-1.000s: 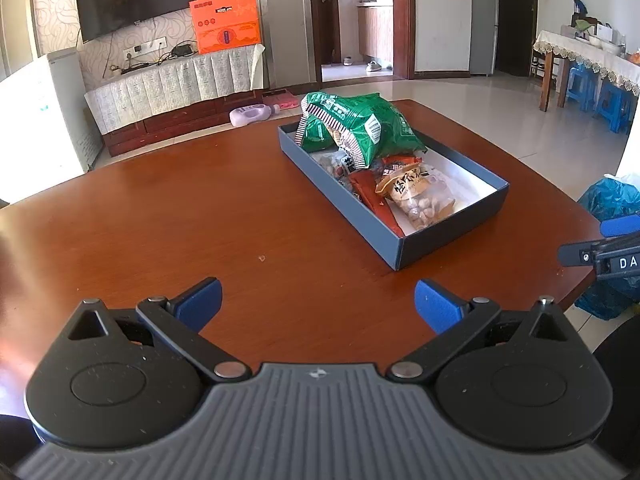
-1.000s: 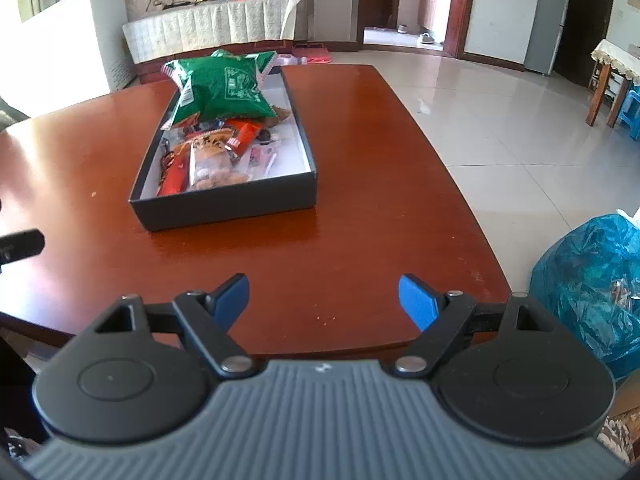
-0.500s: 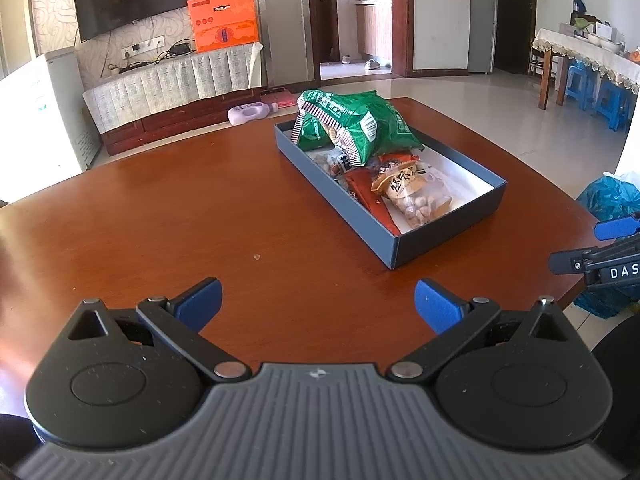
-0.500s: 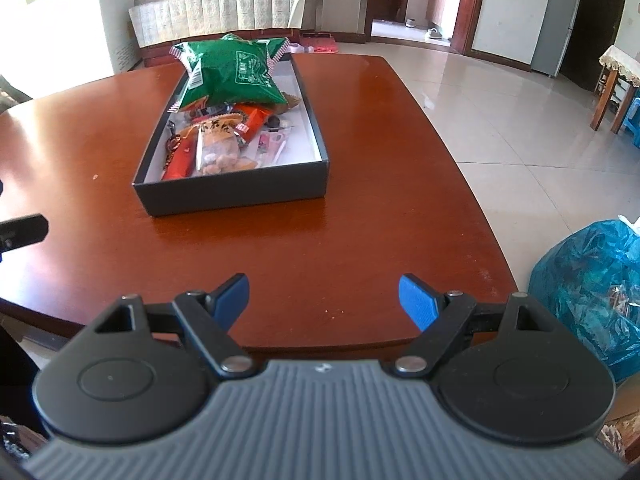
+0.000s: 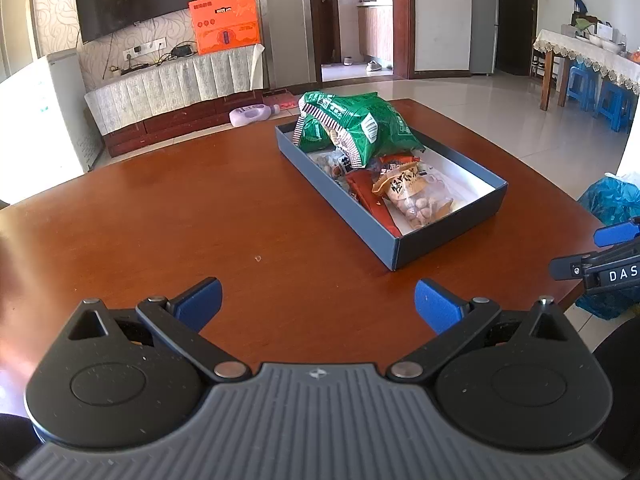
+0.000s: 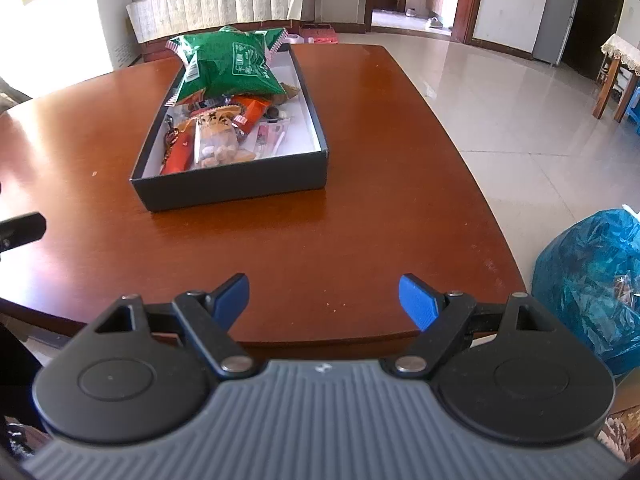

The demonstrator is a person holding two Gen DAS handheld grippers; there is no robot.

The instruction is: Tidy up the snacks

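The left gripper hovers over the wooden surface, jaws spread wide and holding nothing. Ahead to its right sits the dark box with the green bag at its far end and a peanut packet nearer. The right gripper hangs over the near edge, jaws likewise wide and empty. A blue plastic bag lies on the floor.

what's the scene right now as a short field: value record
surface: brown wooden table
container: dark box, open top, on the table
contents: green bag at the far end, clear nut packet and red packet at the near end
left gripper: open, empty, above the table
right gripper: open, empty, short of the box
floor: blue plastic bag beside the table
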